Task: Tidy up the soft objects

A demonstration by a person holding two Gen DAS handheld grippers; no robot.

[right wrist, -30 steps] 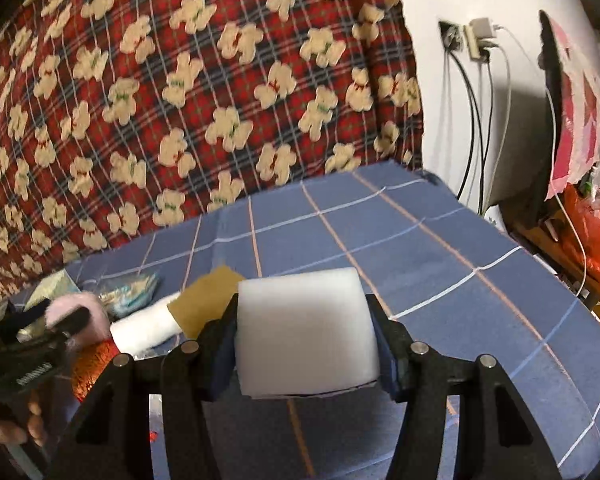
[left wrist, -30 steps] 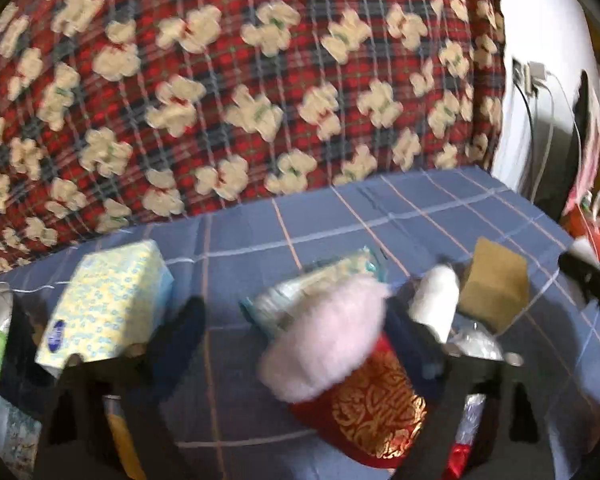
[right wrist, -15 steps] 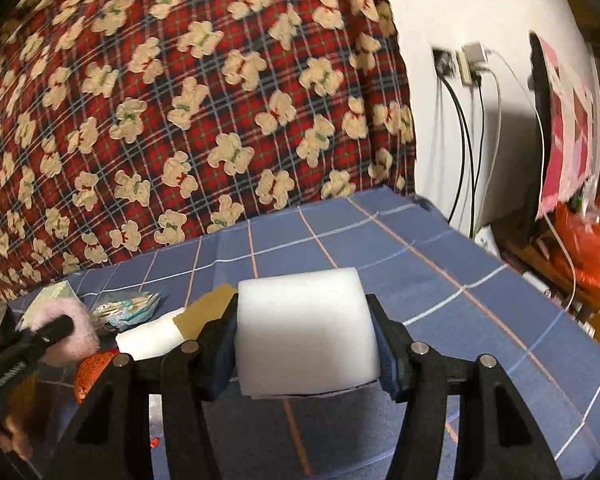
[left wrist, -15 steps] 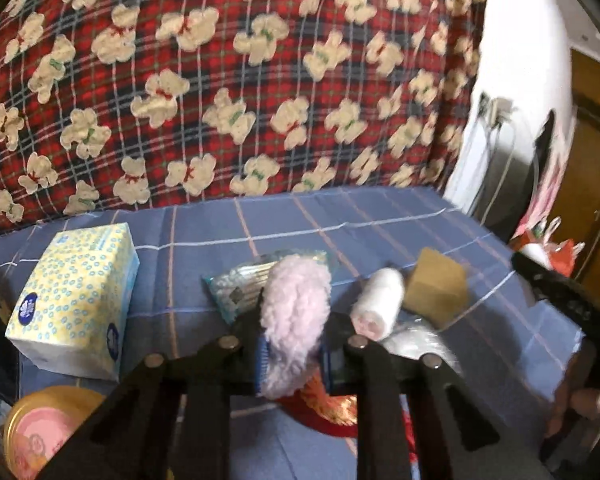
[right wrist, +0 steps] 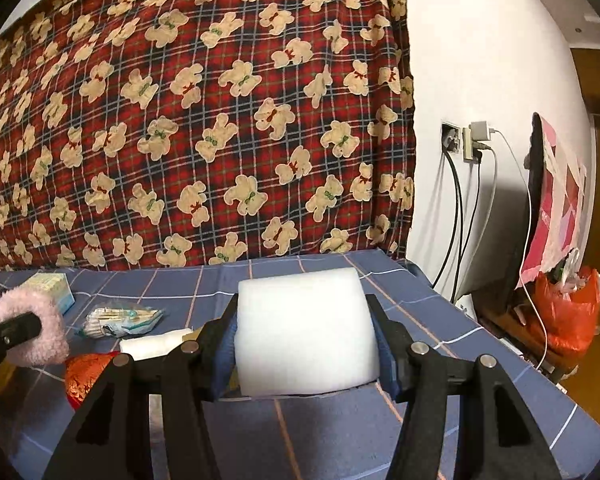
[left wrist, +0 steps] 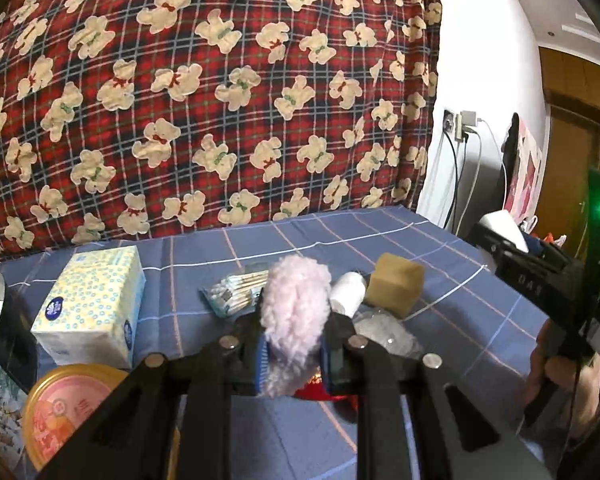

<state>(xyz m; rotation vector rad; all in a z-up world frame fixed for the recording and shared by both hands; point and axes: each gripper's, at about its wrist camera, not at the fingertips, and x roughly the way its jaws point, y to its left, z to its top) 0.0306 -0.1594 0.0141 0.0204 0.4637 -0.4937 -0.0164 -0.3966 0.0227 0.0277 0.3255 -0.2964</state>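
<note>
— What's the left gripper (left wrist: 294, 350) got?
— It's clamped on the pink fluffy trim (left wrist: 294, 312), above the blue checked cloth (left wrist: 380, 240).
— And the right gripper (right wrist: 306, 356)?
— Squeezing a white foam block (right wrist: 304, 328).

On the table (left wrist: 440, 248), a tissue box (left wrist: 92, 308) is set at the left, with a lidded tub (left wrist: 66, 408) before it. A cotton swab pack (left wrist: 236, 292) lies right of the box; further right, a gauze roll (left wrist: 348, 294) is placed just beside a sponge block (left wrist: 396, 288). A patterned blanket (left wrist: 220, 92) is hung behind.
</note>
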